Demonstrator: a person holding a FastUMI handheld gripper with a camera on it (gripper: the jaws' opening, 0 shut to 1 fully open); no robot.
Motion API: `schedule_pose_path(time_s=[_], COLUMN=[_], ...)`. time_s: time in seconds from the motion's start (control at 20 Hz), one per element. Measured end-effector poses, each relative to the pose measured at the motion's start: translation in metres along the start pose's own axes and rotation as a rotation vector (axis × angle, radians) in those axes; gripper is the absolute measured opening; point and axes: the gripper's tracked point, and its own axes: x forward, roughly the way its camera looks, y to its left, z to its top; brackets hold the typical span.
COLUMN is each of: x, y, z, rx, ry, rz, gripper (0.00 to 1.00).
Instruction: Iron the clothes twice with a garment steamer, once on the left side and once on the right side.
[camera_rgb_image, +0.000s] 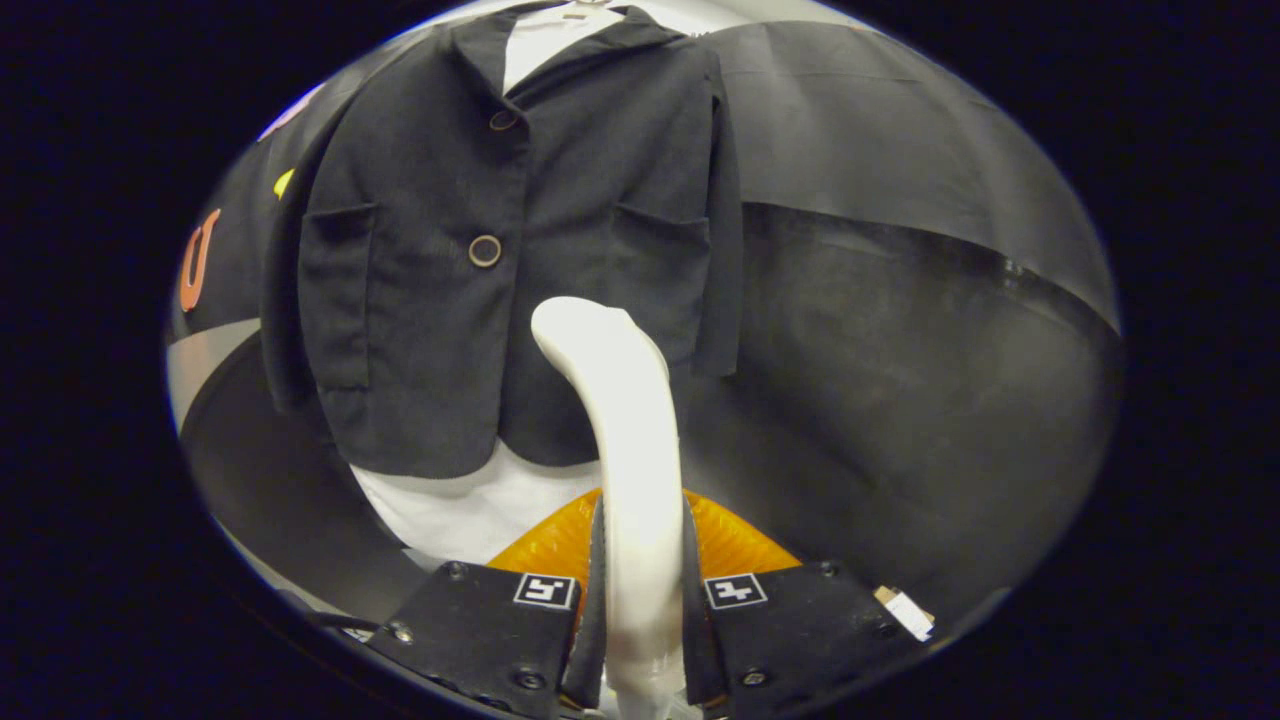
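A dark jacket with two round buttons and two chest pockets hangs over a white shirt, straight ahead of me. My gripper is shut on the cream handle of the garment steamer, both fingers pressing its sides. The handle rises between the fingers and curves forward, its rounded end overlapping the jacket's lower right panel, just right of the button line. Whether the steamer head touches the cloth is hidden by the handle. An orange ribbed part of the steamer shows just behind the fingers.
Black booth cloth hangs to the right of and behind the jacket. A pale strip of surface shows to the jacket's left. A small white tag sticks out beside the right finger block.
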Motion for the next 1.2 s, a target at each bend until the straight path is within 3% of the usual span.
schedule_pose_path(time_s=[0.55,0.85,1.2], x=[0.001,-0.009,-0.028], y=[0.012,0.017,0.008], z=[-0.06,-0.094,-0.086], rx=[-0.033,-0.046,0.022], ry=[0.118,0.164,0.141], rz=[0.036,0.102,0.184], gripper=[0.34,0.34,0.34])
